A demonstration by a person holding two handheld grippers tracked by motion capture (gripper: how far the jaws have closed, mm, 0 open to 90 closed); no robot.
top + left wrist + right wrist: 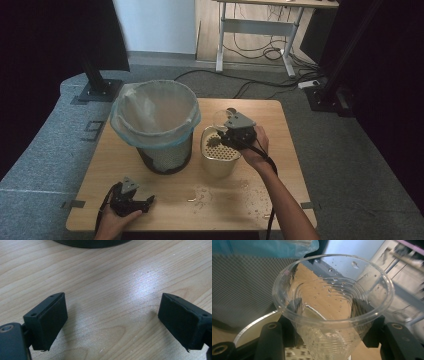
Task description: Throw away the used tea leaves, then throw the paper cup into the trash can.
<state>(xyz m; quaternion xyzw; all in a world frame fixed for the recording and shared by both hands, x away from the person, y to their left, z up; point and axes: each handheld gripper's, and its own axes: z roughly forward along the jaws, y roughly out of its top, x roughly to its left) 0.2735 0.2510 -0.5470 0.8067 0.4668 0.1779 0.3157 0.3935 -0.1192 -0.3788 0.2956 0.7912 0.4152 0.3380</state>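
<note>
Holding a clear plastic cup [332,305] pinched between its jaws, the right gripper [231,131] sits at the centre of the high view, over the perforated strainer top of a cream canister [220,152], beside the mesh wastebasket [160,127] lined with a blue bag. Droplets cling inside the cup, so draining looks done; the next move probably calls for carrying it left over the basket rim and releasing. At lower left, the left gripper [131,199] rests on the desk [280,190], jaws spread on nothing. No readable writing appears.
</note>
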